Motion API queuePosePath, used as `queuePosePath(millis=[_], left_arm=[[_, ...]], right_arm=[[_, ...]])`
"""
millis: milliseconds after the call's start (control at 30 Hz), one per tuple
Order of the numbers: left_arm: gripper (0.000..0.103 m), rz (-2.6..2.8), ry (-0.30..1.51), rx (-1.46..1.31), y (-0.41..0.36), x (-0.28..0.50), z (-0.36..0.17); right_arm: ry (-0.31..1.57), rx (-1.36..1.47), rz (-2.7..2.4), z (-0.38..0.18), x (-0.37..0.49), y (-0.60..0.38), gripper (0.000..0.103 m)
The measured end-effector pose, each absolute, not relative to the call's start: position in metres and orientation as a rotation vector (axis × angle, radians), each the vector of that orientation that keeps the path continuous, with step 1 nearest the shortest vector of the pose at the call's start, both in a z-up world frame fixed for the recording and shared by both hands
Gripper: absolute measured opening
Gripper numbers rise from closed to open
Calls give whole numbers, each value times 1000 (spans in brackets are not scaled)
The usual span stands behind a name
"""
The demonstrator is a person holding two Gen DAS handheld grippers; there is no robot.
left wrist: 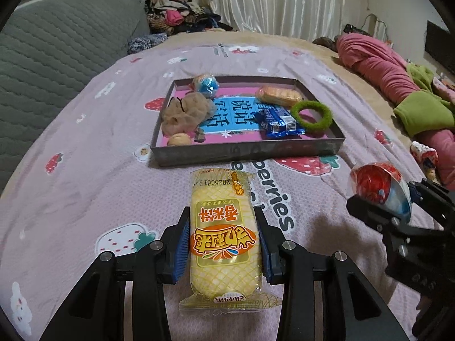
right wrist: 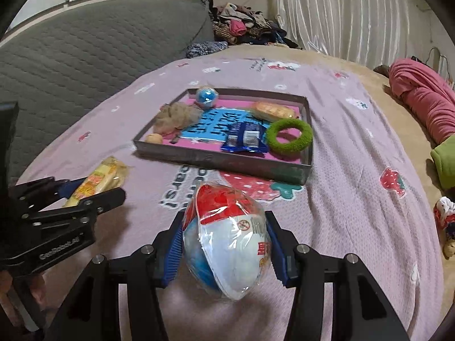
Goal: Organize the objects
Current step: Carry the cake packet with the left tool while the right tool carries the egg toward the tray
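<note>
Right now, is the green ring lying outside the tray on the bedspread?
No. The green ring lies inside the tray, in its near right corner beside the blue snack packet.

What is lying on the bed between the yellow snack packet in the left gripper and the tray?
Nothing: in the left wrist view only bare bedspread separates the yellow snack packet from the tray.
</note>
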State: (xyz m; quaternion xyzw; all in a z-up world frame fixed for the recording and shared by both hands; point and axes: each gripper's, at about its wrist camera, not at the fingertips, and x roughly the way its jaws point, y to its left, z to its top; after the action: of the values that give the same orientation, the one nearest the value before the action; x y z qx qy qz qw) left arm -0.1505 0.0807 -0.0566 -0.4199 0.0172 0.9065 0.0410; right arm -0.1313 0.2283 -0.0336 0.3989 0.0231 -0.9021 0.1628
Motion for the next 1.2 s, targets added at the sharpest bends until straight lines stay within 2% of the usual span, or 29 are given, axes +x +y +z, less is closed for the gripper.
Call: queuePosePath(millis=[633, 1200], left_arm=[[42, 2833, 44, -1120, 70, -101, -1], [42, 2920, 75, -976, 46, -127, 65]], right_arm=[[40, 947, -2654, 27, -58, 216, 53], [94, 793, -2736, 93, -83, 205, 53]])
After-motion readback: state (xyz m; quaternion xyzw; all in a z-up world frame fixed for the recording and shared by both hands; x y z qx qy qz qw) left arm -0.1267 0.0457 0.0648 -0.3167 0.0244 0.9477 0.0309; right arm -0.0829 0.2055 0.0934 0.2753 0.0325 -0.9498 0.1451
